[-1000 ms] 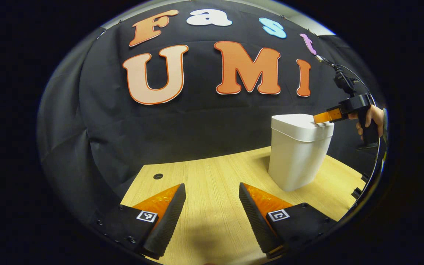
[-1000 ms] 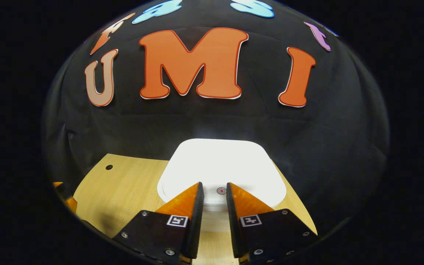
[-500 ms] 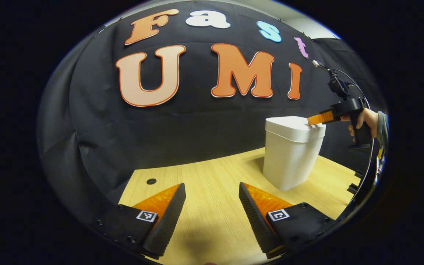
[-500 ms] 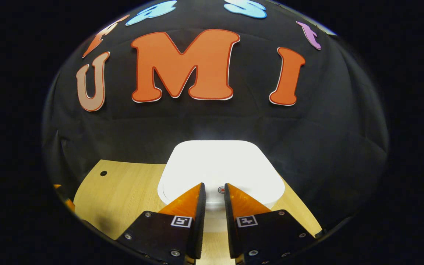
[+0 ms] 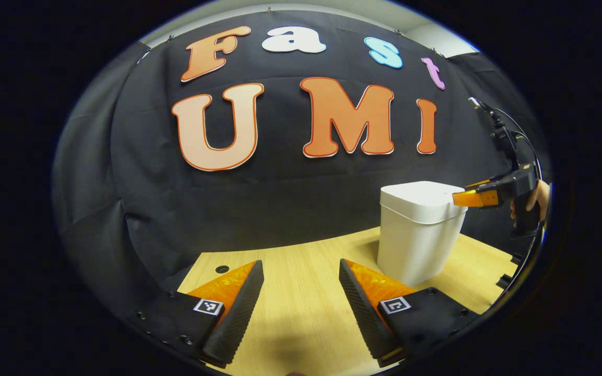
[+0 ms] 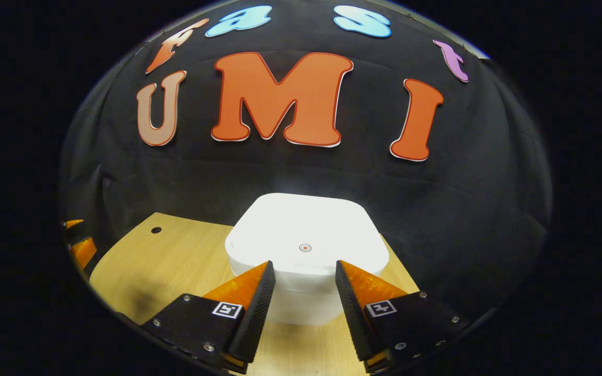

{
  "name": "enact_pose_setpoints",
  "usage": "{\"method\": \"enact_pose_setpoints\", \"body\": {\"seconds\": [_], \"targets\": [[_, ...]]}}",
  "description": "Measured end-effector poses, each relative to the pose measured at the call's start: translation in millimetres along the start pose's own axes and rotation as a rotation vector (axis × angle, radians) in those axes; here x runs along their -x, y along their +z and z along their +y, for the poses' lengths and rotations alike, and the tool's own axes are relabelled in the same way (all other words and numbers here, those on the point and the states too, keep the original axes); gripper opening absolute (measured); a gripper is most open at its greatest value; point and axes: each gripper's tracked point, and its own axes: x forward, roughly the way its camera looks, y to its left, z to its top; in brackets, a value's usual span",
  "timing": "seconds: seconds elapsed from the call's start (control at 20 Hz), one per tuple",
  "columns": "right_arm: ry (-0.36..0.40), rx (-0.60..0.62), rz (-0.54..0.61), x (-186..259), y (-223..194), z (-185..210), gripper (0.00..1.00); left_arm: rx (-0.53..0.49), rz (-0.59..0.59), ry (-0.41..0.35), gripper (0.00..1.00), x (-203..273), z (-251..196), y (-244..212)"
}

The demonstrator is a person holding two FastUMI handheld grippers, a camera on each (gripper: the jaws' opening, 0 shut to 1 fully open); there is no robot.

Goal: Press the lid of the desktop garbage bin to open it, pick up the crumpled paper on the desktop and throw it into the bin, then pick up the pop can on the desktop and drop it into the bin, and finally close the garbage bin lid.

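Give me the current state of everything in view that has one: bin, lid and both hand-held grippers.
Garbage bin: upright on the desk, beside the booth wall.
Bin lid: down, flat on the bin.
Left hand-held gripper: open, holding nothing, over bare desk.
Right hand-held gripper: open, holding nothing, just short of the bin, apart from the lid.

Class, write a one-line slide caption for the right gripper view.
Open right gripper poised before the closed white plastic desktop bin on the light wooden table.
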Motion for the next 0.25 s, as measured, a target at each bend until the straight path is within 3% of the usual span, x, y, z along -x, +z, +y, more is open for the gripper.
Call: {"method": "enact_pose_setpoints", "body": {"seconds": [0.25], "targets": [[0.095, 0.018, -0.065, 32, -7, -38, 0.81, 0.009, -0.039, 0.103, 0.93, 11, -56, 18]]}}
